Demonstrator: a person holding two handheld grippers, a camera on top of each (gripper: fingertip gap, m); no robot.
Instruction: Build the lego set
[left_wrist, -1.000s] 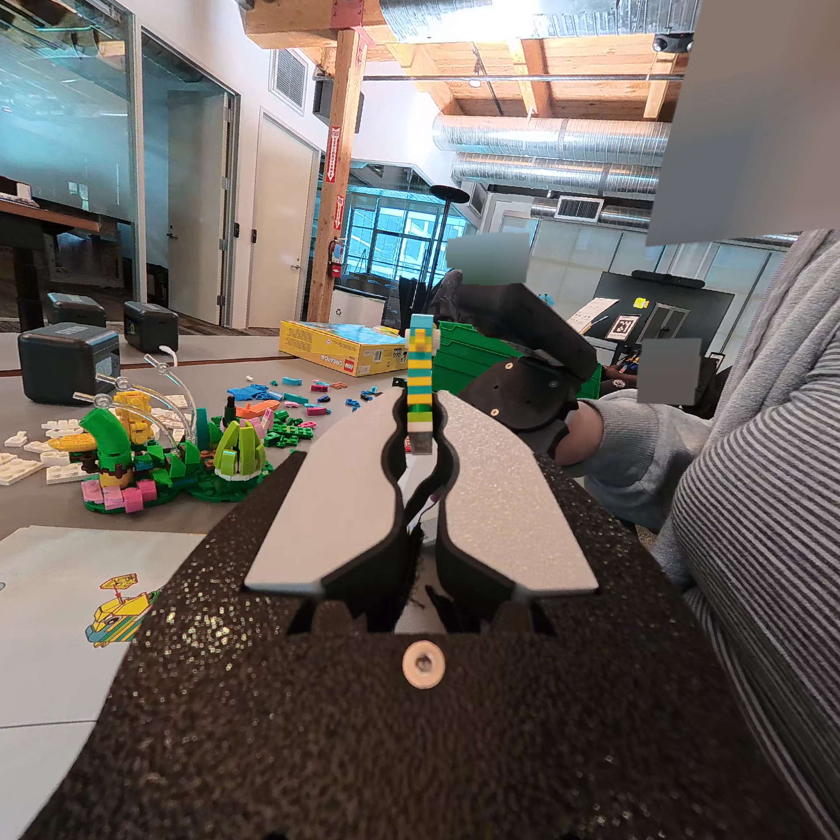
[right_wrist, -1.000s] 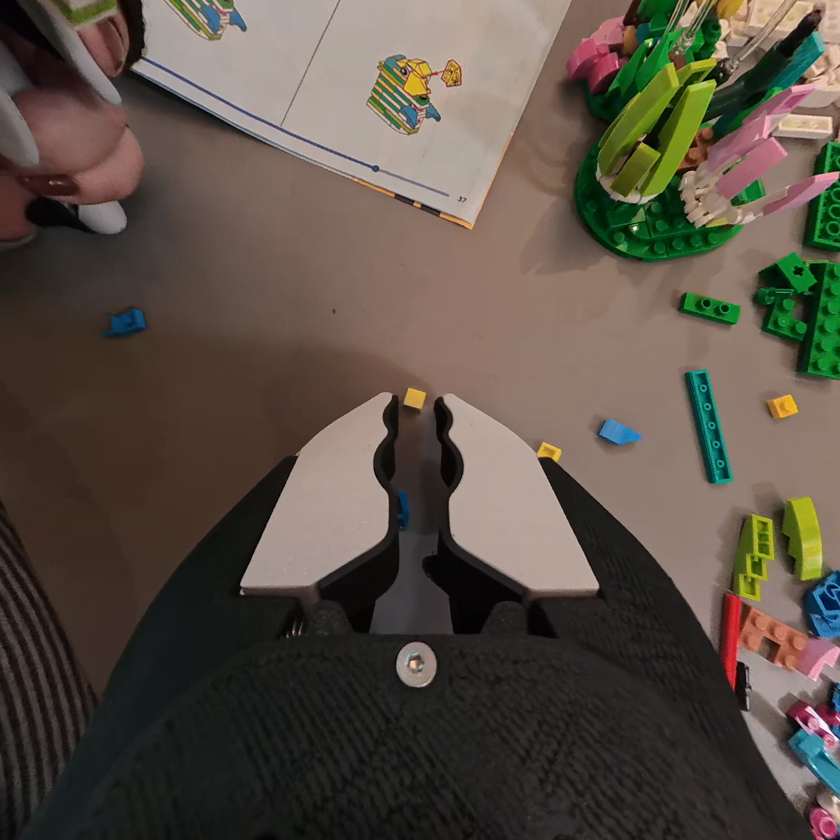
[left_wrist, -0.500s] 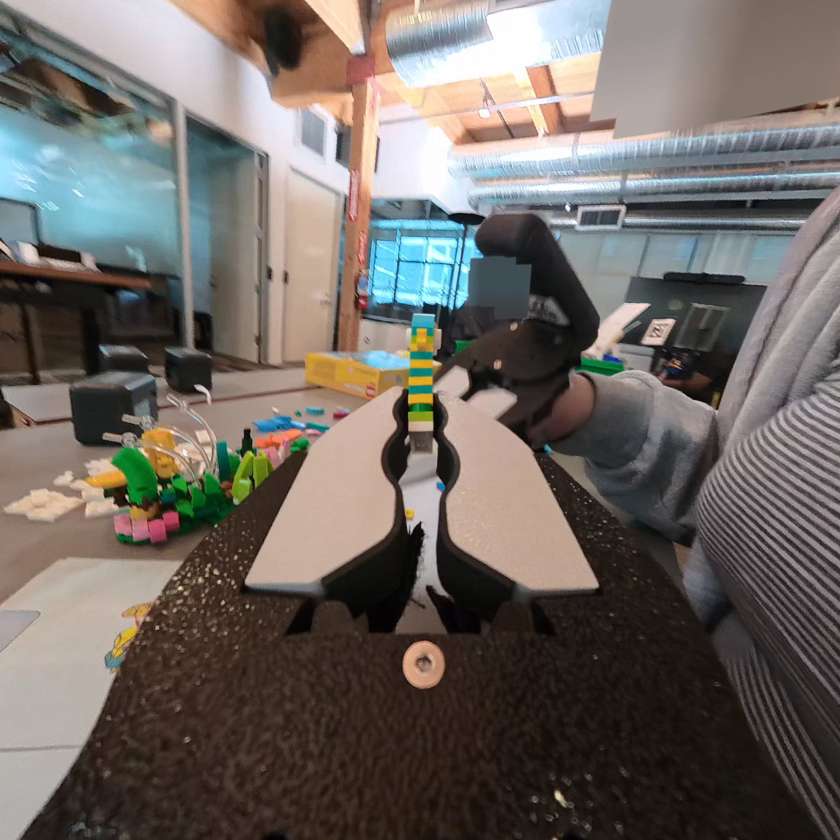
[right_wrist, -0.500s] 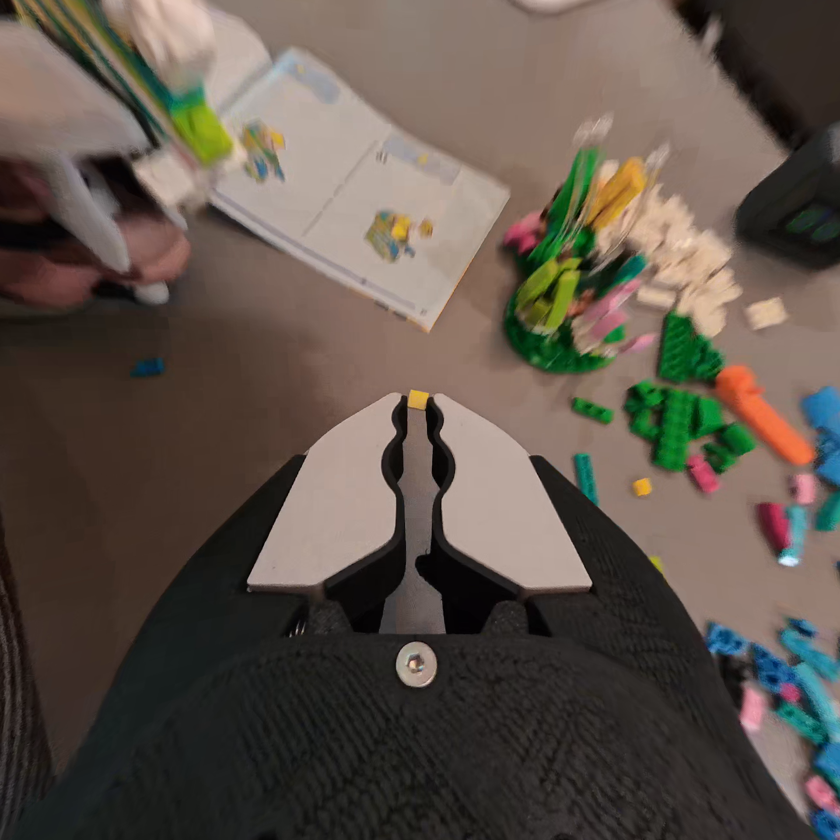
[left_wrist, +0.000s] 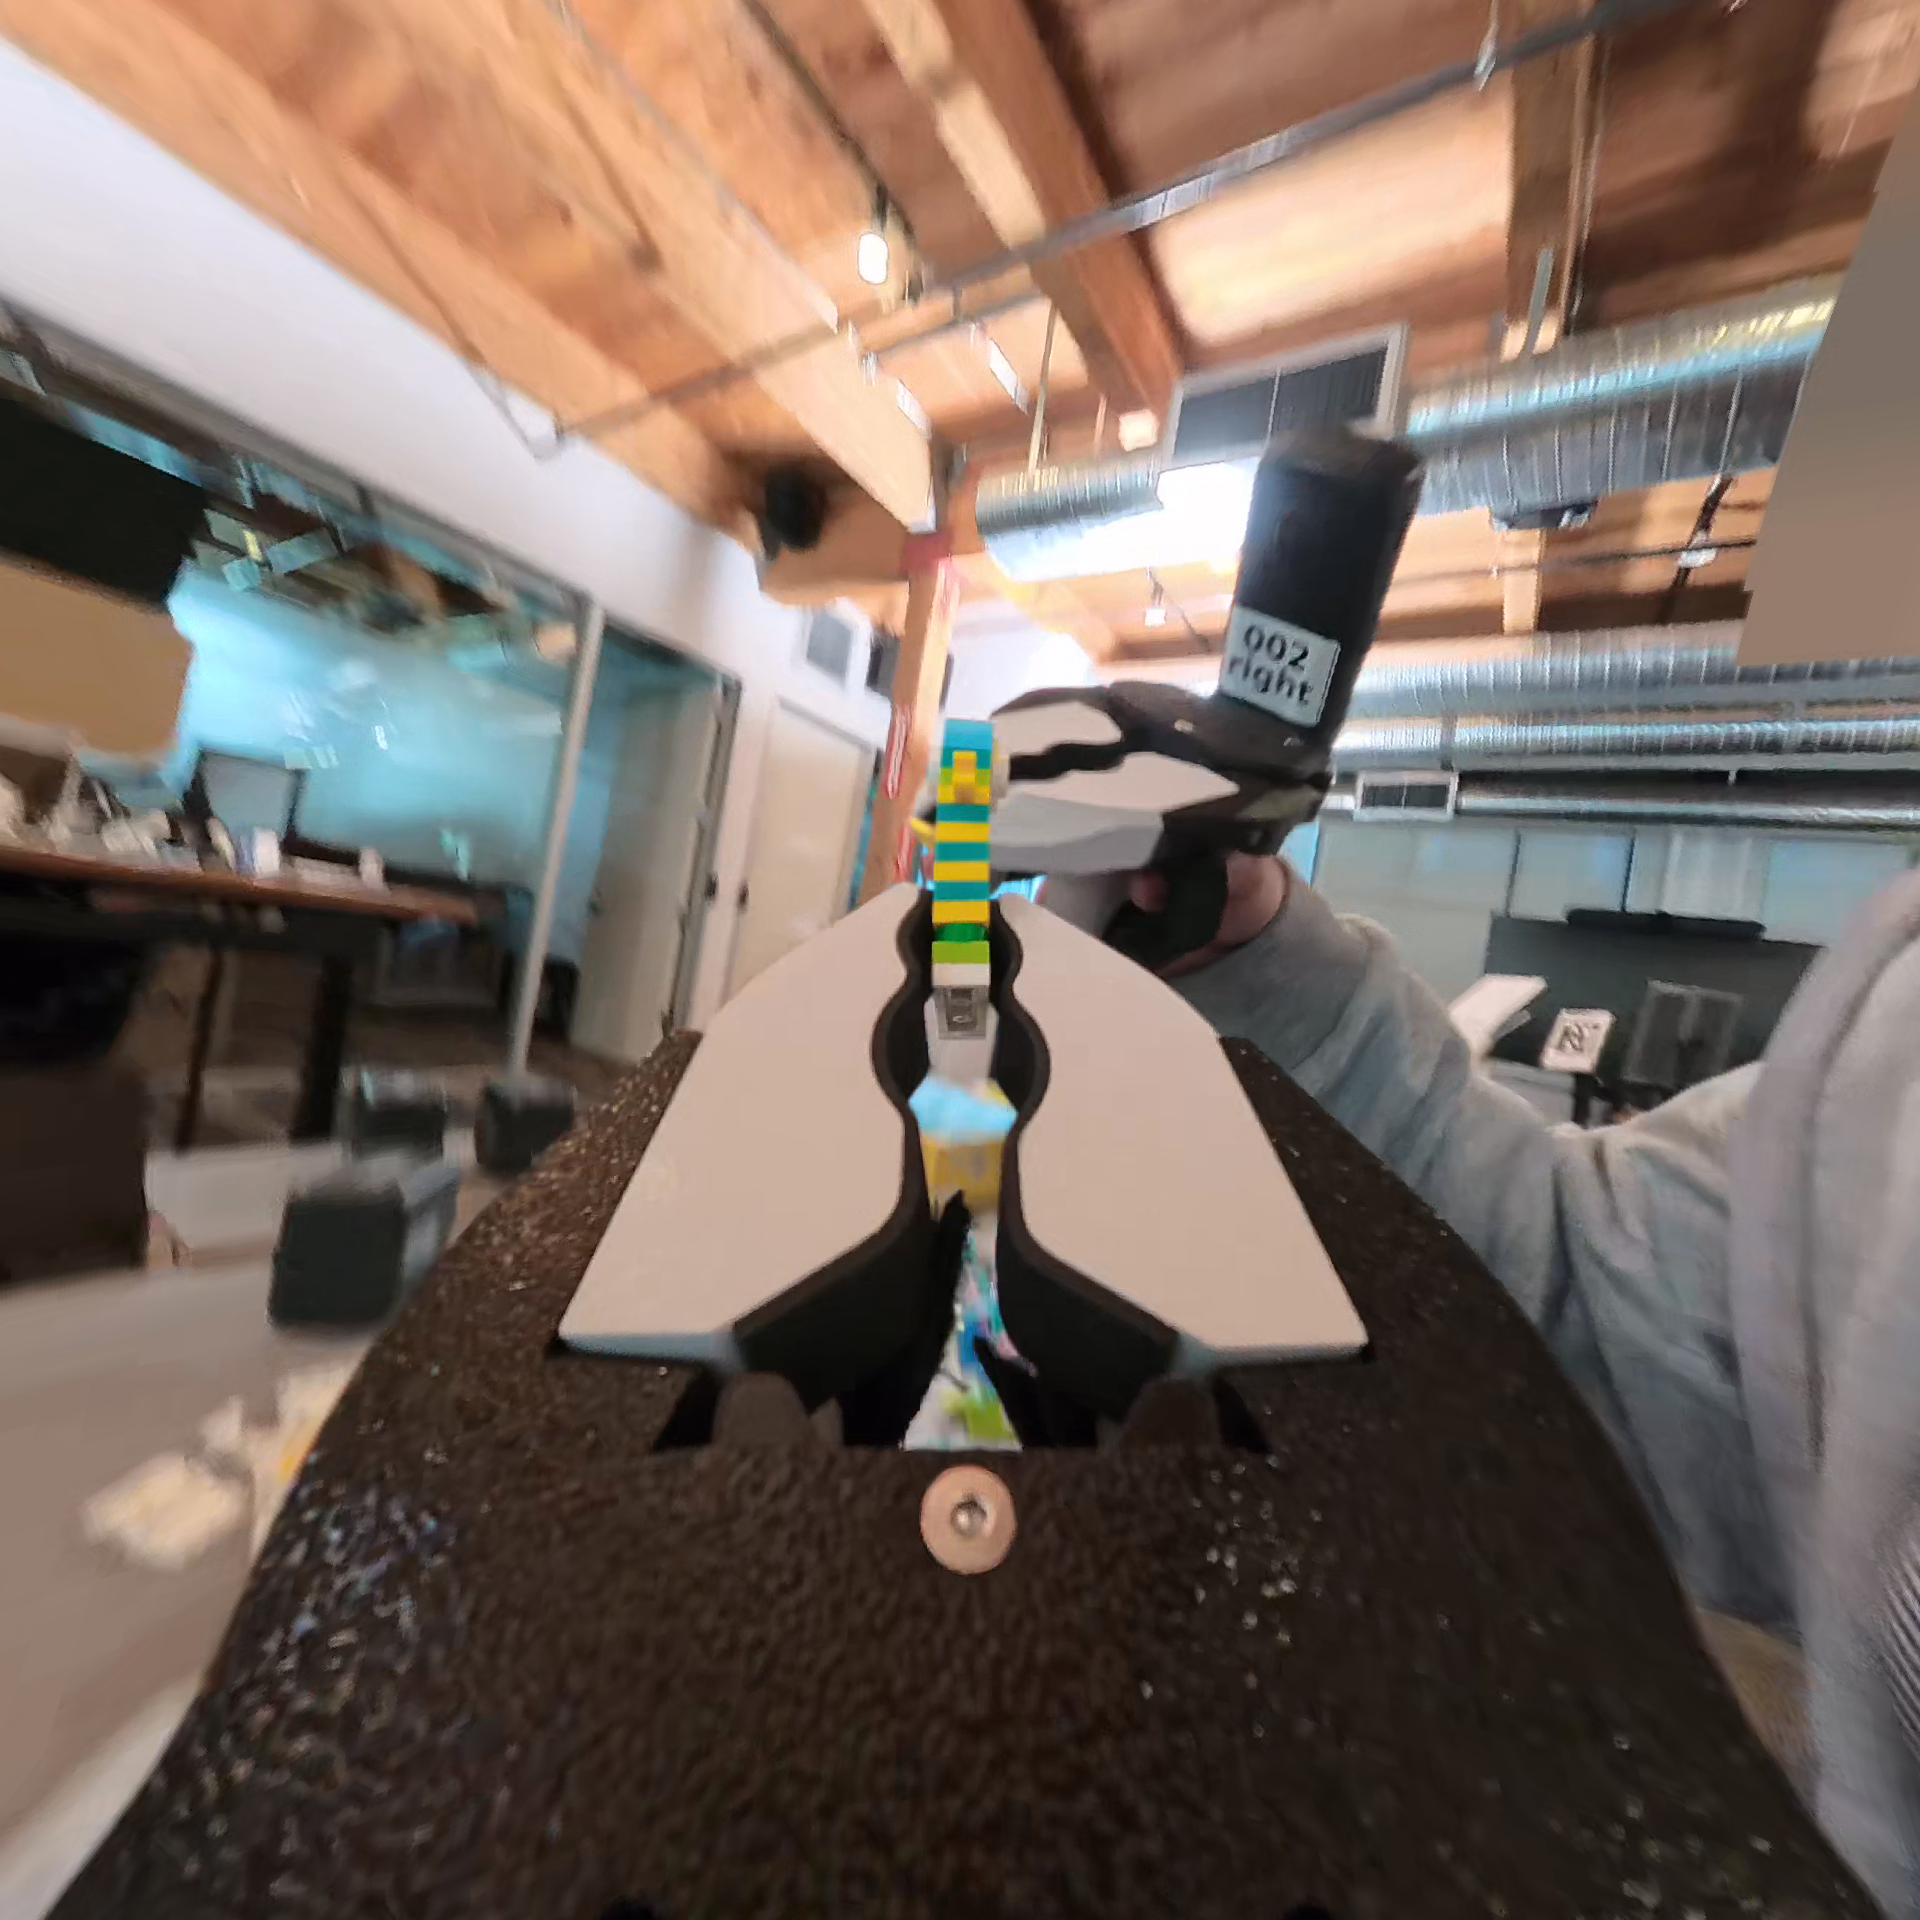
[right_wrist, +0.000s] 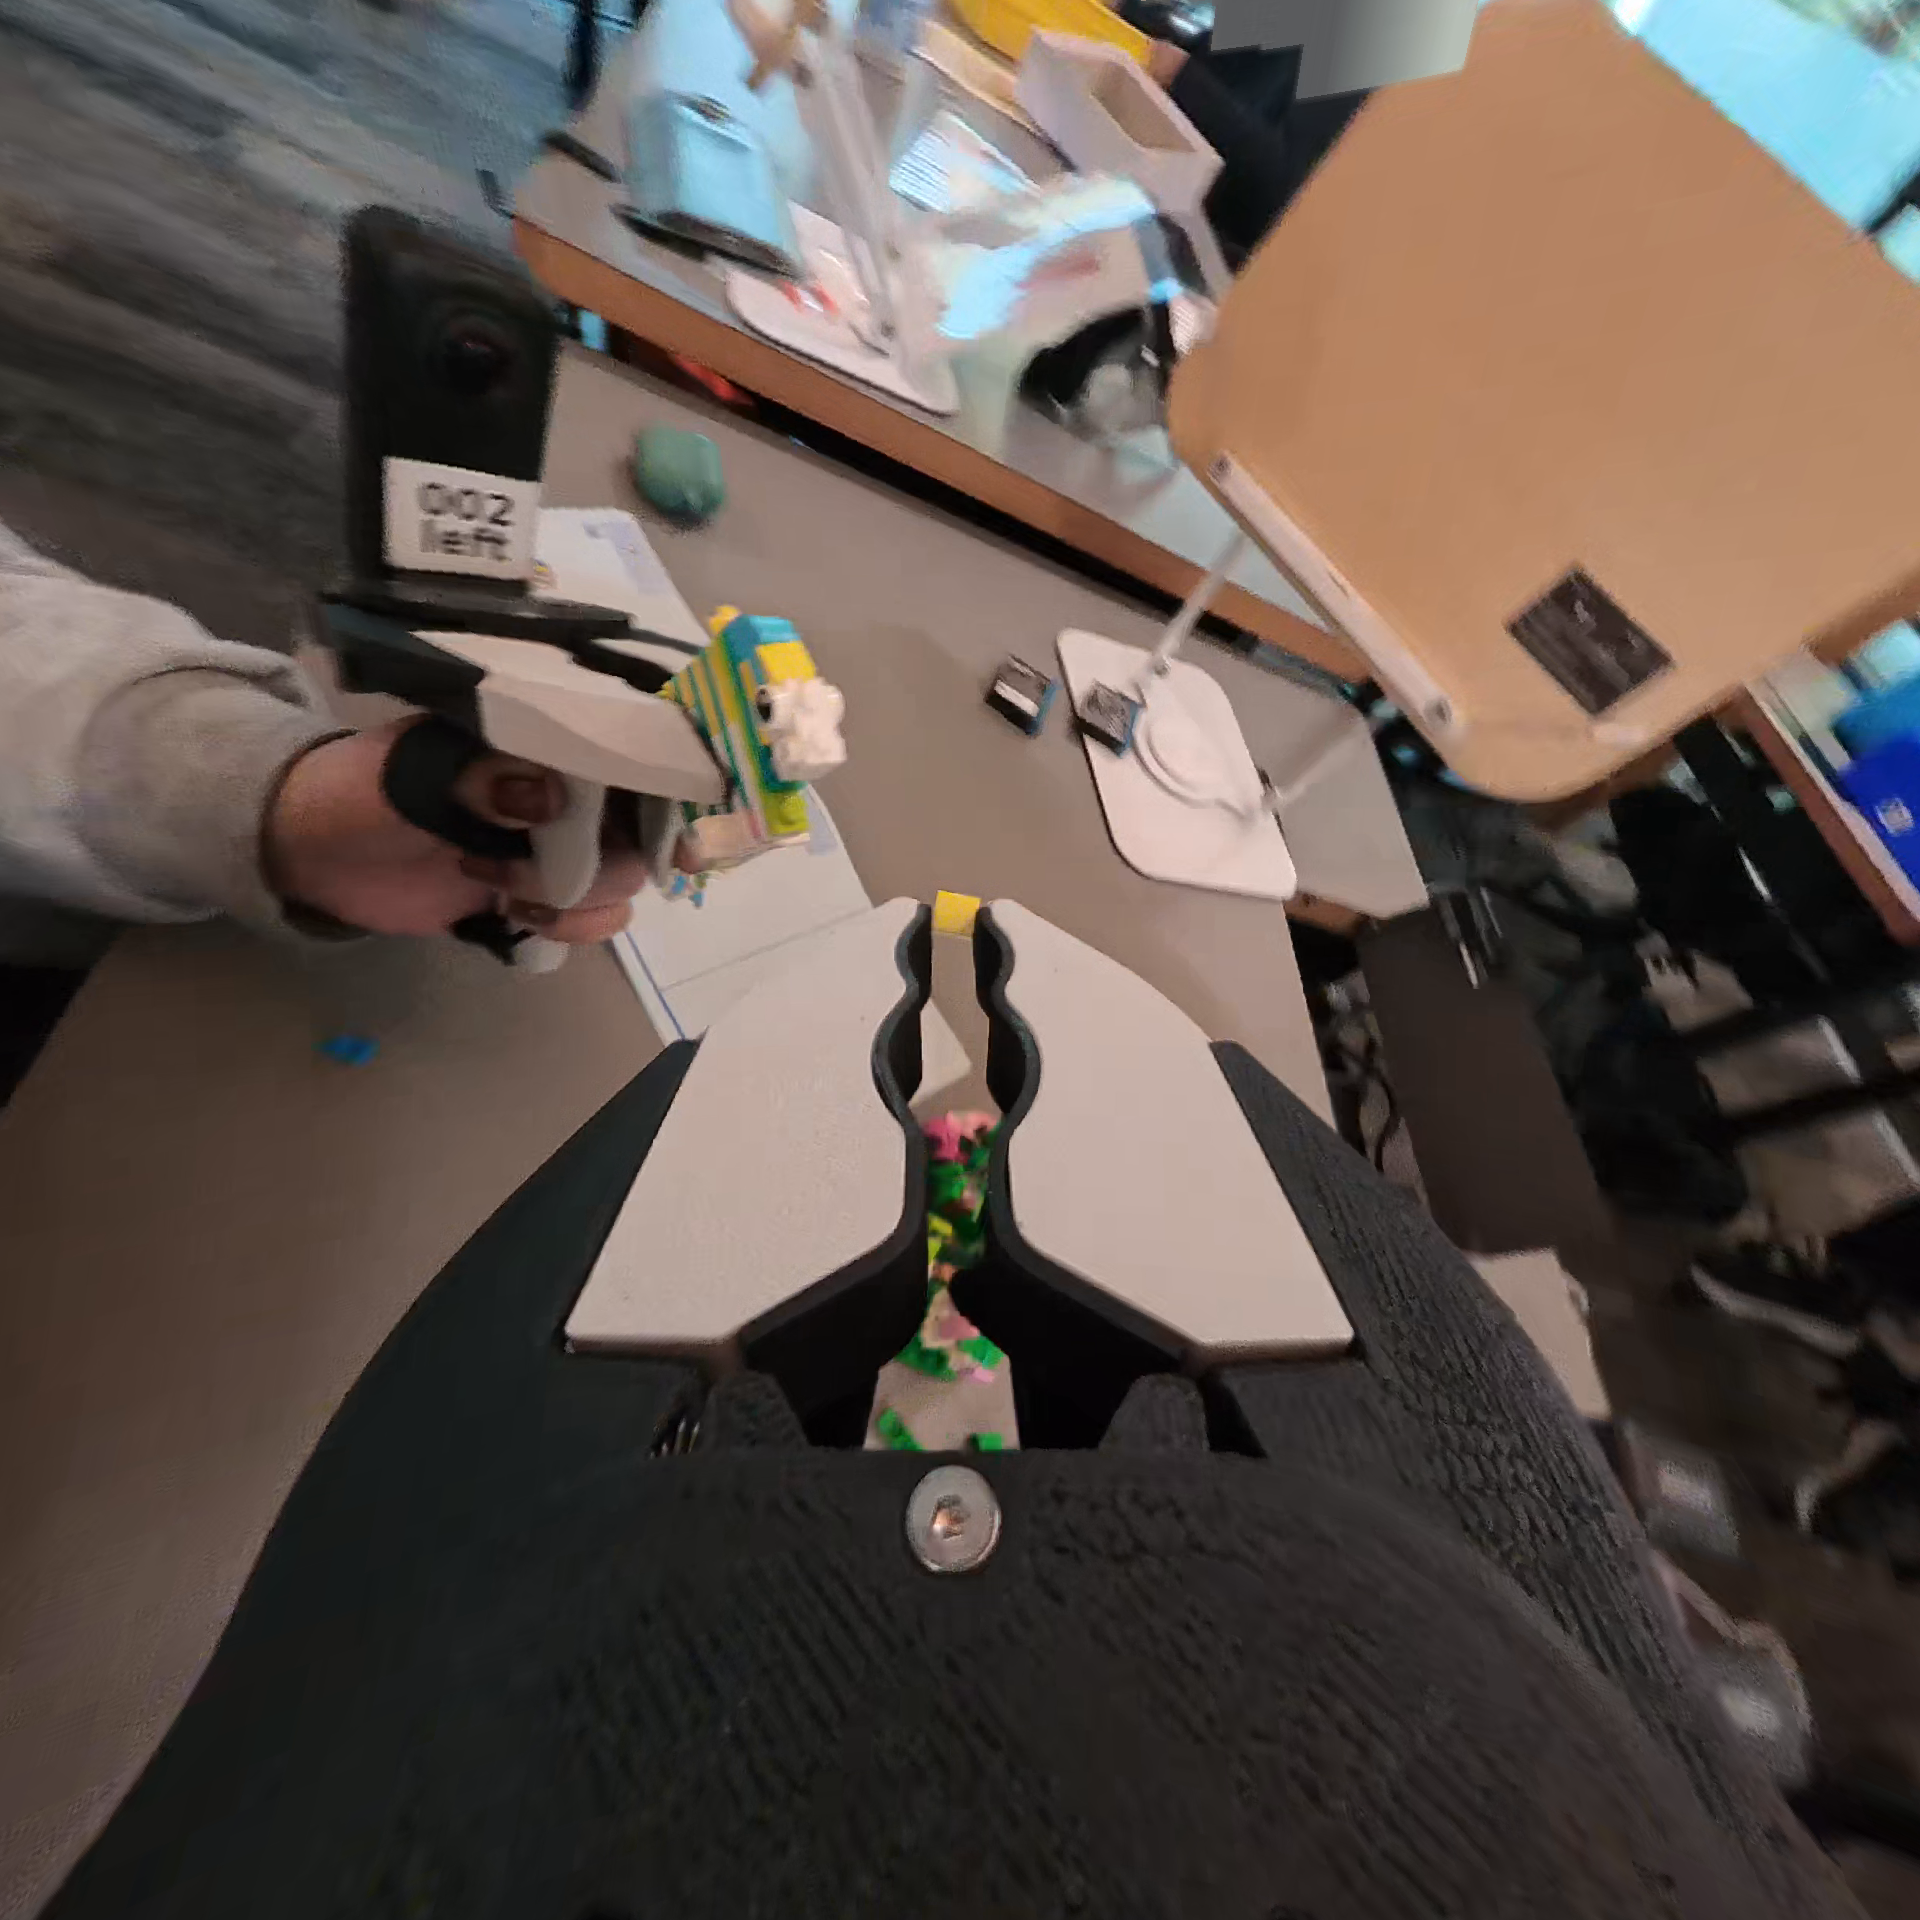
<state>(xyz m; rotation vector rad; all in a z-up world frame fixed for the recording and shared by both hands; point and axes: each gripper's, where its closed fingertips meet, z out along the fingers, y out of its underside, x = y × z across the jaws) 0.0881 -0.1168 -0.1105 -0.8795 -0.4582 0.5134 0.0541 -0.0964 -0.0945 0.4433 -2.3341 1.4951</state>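
My left gripper (left_wrist: 961, 914) is shut on a small striped lego model (left_wrist: 963, 831) of yellow, teal, green and white layers, held upright in the air. It also shows in the right wrist view (right_wrist: 758, 727), gripped by the left gripper (right_wrist: 717, 769) at the left. My right gripper (right_wrist: 954, 914) is shut on a small yellow brick (right_wrist: 954, 912) at its fingertips, raised above the table. In the left wrist view the right gripper (left_wrist: 1003, 784) sits just right of the model's top, close to it; touch cannot be told.
An open instruction booklet (right_wrist: 748, 914) lies on the grey table (right_wrist: 260, 1195). A loose blue piece (right_wrist: 348, 1049) lies at the left. Green and pink lego pieces (right_wrist: 956, 1195) show between my right fingers. A lamp base (right_wrist: 1184, 779) and a tan board (right_wrist: 1558, 364) stand beyond. About 5 cm separates my left fingertips from my right. The loose blue piece (right_wrist: 348, 1049) is about equally far from each gripper, around 25 cm.
Both grippers have lifted and tilted up from the table. The right gripper closed on the yellow brick, rose with it, and now sits beside the model's top.
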